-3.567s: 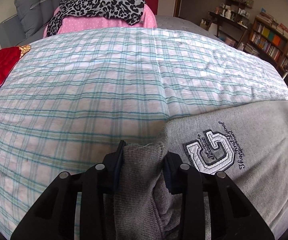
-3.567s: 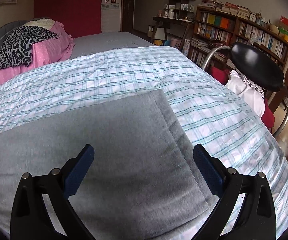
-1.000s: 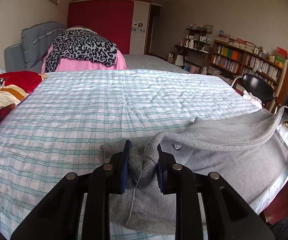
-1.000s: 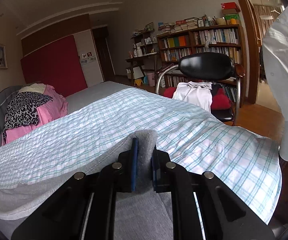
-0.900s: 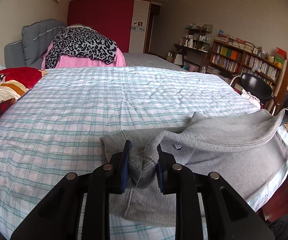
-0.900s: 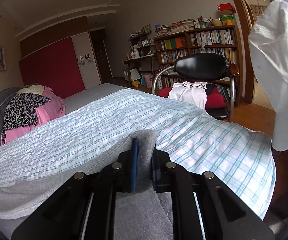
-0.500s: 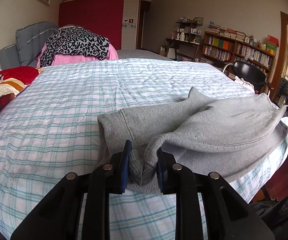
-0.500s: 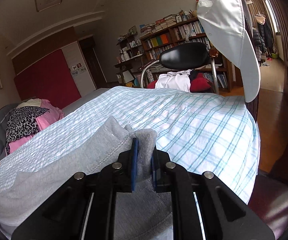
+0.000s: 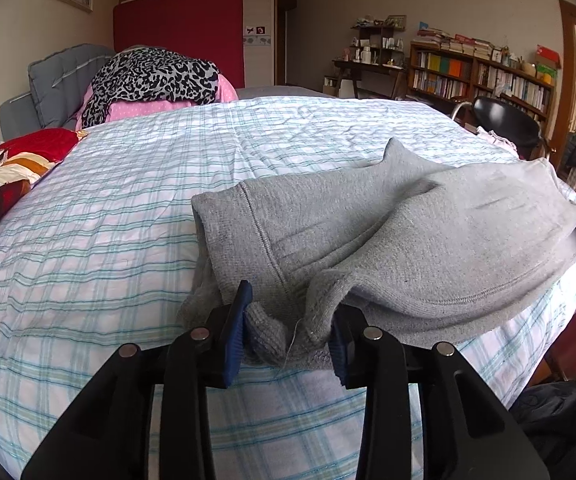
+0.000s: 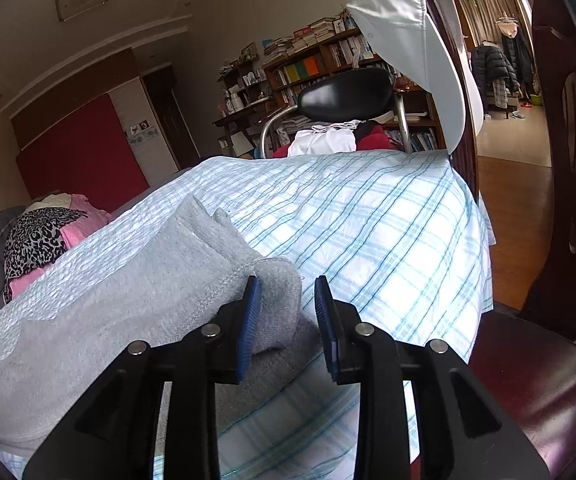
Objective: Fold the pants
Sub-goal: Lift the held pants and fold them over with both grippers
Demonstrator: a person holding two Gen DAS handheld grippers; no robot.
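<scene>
Grey pants [image 9: 408, 240] folded on bed [image 9: 107, 240], long axis running across from left gripper [image 9: 288, 332] to right gripper [image 10: 285, 316]; both fingers spreading, cloth loose between.

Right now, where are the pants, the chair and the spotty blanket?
pants [image 9: 428, 232], left wrist view, top folded layer
chair [image 10: 346, 94], right wrist view, black backrest
spotty blanket [image 9: 155, 76], left wrist view, its middle

So it's a big bed [image 9: 119, 240] with a white cover checked in blue-green lines, and the folded grey sweat pants [image 9: 408, 236] are lying on its near right part. Far left there's a pink pillow [image 9: 135, 110] with a leopard-print cloth [image 9: 155, 76] on top, plus a red patterned blanket [image 9: 11, 168] at the left edge.
</scene>
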